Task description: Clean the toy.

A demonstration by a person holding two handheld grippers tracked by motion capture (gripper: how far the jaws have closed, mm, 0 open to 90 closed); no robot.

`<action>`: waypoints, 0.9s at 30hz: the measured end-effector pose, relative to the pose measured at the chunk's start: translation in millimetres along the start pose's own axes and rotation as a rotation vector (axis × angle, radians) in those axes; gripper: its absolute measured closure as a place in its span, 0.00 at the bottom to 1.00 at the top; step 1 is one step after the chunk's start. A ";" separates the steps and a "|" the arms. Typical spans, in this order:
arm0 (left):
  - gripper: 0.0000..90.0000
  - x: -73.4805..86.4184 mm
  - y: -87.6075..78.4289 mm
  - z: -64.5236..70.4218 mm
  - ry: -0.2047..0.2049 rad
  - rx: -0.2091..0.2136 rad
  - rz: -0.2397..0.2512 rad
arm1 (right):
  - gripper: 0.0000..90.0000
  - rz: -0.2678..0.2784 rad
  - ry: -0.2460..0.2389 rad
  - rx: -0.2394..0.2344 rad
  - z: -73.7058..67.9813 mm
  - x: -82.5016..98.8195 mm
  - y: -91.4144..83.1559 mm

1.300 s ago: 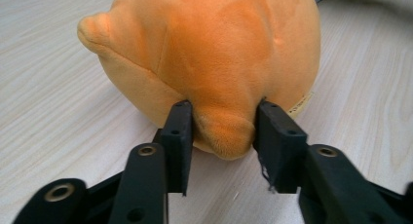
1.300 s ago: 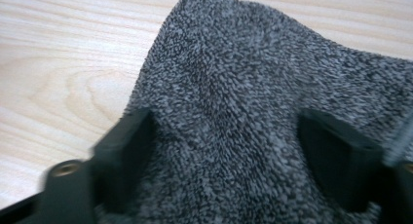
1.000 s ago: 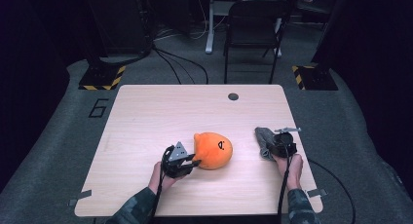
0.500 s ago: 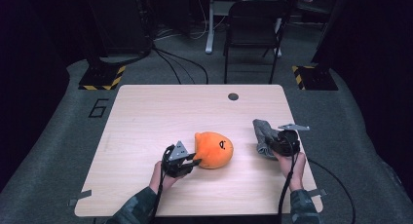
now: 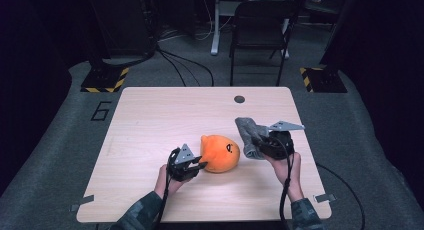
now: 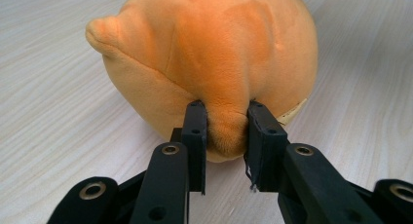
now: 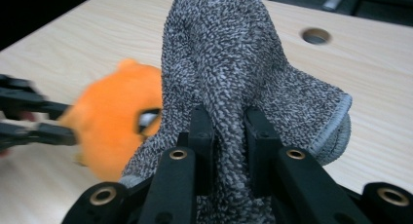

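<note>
Grey cloth (image 5: 248, 132) lifted higher, "6" (image 5: 101, 111) seemingly marked on floor

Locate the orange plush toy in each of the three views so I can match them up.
High view: orange plush toy lies at centre of the table, just right of the left gripper.
Left gripper view: it takes up the upper centre, a fold pinched between the fingers.
Right gripper view: blurred at left, partly behind the grey cloth.
Shared landmark: the light wood tabletop.
</note>
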State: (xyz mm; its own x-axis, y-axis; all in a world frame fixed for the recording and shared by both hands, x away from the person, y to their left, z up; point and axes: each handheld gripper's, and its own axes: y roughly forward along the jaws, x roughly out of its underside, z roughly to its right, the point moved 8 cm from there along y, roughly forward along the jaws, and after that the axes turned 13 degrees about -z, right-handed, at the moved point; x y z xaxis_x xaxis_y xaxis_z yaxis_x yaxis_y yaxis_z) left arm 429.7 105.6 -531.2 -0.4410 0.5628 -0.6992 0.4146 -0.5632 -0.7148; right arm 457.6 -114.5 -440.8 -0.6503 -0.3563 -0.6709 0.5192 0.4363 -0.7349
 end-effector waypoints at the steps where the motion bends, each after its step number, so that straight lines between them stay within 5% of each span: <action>1: 0.81 -0.2 -0.1 0.1 0.000 -0.003 0.000 | 0.85 0.001 -0.013 -0.007 -7.1 -2.8 -1.0; 5: 0.81 -1.1 -0.5 0.9 0.005 -0.010 0.003 | 0.85 0.003 -0.071 -0.047 -39.8 -12.8 -0.8; 9: 0.82 -2.4 -1.1 2.9 0.009 -0.011 0.005 | 0.85 -0.015 -0.110 -0.064 -57.7 -15.0 9.7; 20: 0.84 -6.0 -1.8 9.7 0.022 -0.017 0.022 | 0.85 -0.044 -0.155 -0.113 -94.8 -17.3 38.0; 27: 0.87 -6.2 -1.3 13.5 0.042 -0.016 0.022 | 0.85 -0.098 -0.185 -0.078 -104.9 -10.5 65.4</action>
State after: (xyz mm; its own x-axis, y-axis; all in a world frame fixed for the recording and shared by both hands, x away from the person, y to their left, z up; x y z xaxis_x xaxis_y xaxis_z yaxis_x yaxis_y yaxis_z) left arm 421.2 94.6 -525.7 -0.3982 0.5750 -0.7147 0.4365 -0.5665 -0.6990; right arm 440.2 4.5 -471.4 -0.5789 -0.5428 -0.6085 0.4090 0.4523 -0.7926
